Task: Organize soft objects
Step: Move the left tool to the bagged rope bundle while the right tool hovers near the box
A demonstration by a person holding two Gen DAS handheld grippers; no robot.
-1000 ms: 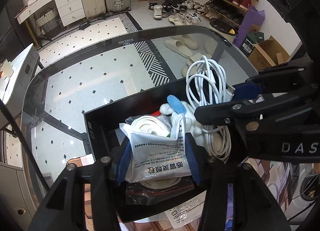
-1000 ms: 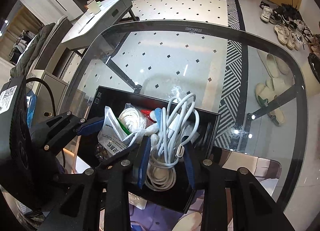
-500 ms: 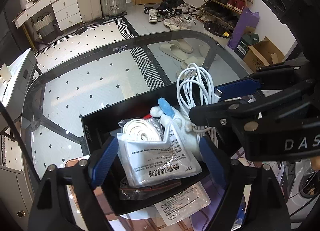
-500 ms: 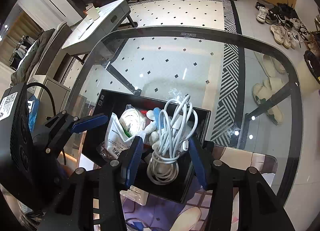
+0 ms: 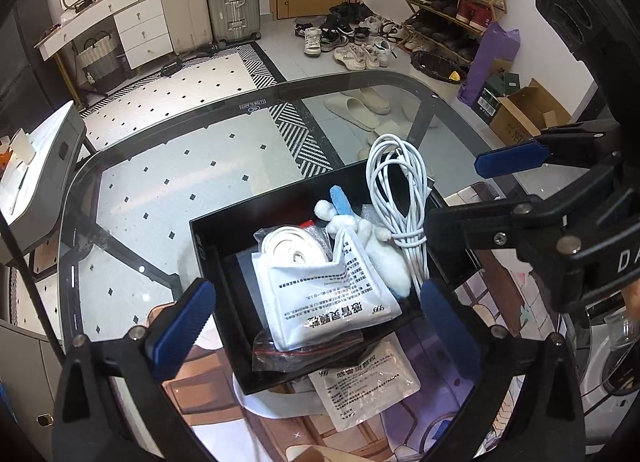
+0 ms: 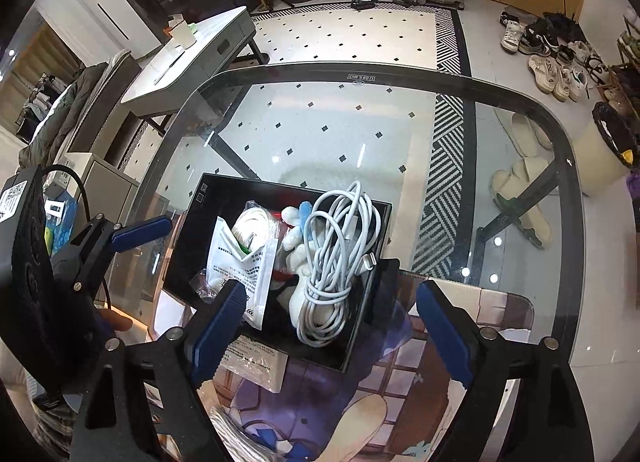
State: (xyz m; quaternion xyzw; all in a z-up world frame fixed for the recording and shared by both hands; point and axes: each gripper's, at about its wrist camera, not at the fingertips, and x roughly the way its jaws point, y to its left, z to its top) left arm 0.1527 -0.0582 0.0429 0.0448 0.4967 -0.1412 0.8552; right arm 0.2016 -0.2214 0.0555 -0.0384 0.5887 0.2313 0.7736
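Soft items, a white packet, plush toy and coiled cable, fill the black box. Both grippers, left and right, are spread apart, empty. One sachet lies outside, near the box.

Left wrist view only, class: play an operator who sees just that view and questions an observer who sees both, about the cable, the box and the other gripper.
Operator: I see only one blue finger of the right gripper. Are its jaws open?
Observer: Yes. The right gripper has its jaws wide apart and holds nothing, at the near side of the black box.
Operator: How does the white cable end?
Observer: The white cable ends in a slim white plug with a metal tip, lying at the coil's right side.
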